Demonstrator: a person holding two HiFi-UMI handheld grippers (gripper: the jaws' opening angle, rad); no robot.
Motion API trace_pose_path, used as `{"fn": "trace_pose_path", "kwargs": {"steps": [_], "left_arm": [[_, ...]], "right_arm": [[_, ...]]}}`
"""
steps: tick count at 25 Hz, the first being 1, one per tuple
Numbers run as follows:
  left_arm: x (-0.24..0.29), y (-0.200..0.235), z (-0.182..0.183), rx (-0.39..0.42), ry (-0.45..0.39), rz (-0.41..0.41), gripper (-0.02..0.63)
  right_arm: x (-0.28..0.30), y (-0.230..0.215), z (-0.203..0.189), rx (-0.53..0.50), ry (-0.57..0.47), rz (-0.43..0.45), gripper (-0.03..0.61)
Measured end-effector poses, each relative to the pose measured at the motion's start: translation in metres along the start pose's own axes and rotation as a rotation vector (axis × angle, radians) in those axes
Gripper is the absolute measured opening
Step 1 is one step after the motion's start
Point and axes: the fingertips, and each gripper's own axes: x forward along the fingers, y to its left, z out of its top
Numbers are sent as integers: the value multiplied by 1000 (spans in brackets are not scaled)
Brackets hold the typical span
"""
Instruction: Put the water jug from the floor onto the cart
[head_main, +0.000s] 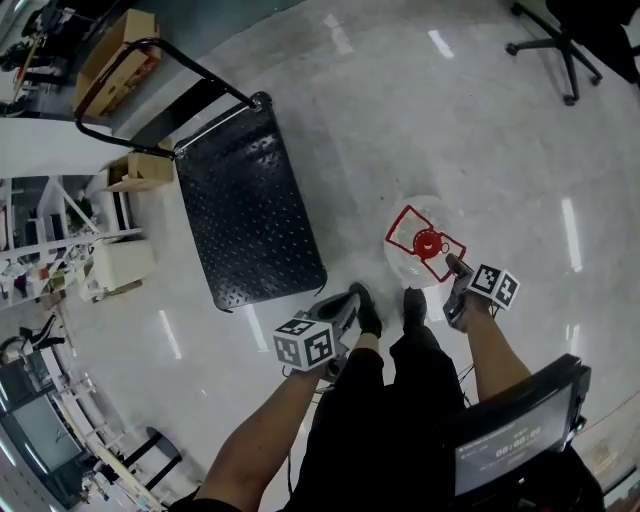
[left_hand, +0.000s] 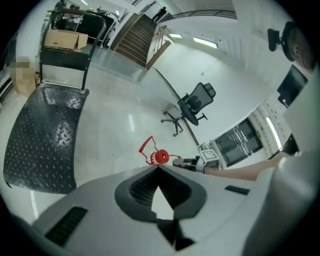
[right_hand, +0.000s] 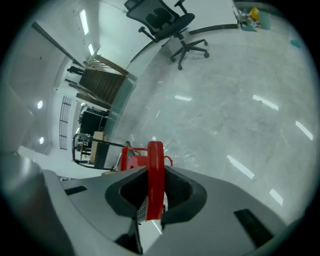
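The clear water jug (head_main: 408, 262) stands on the floor to the right of the cart, with a red cap (head_main: 429, 243) and a red wire handle (head_main: 410, 228). My right gripper (head_main: 455, 270) is at the jug's near side, shut on the red handle (right_hand: 155, 150), which runs upright between its jaws. My left gripper (head_main: 345, 308) hangs over the floor between cart and jug, jaws together at the tips and empty. From the left gripper view the red cap (left_hand: 161, 157) shows just past the jaw tips. The black flat cart (head_main: 250, 205) lies to the left with its push handle (head_main: 150, 45) at the far end.
The person's two shoes (head_main: 366, 310) stand between the grippers. An office chair (head_main: 565, 45) is at the far right. Cardboard boxes (head_main: 115, 55) and shelving (head_main: 60, 240) line the left side. A screen device (head_main: 515, 432) hangs at the bottom right.
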Motion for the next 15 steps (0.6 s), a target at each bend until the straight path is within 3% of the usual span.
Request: {"fn": "trace_pose_path", "kwargs": {"steps": [3,9,15], "left_arm": [[-19,2,6,-20,-62,4,-6],[-64,12,4,-22,-159,30,-6],[-144,8,38,-45,-336,53,-6]], "right_arm": [[4,40,2,-63,18,94,66],[-5,95,-3,-147,50,139,67],[-46,192,-4,-228,90,232,66]]}}
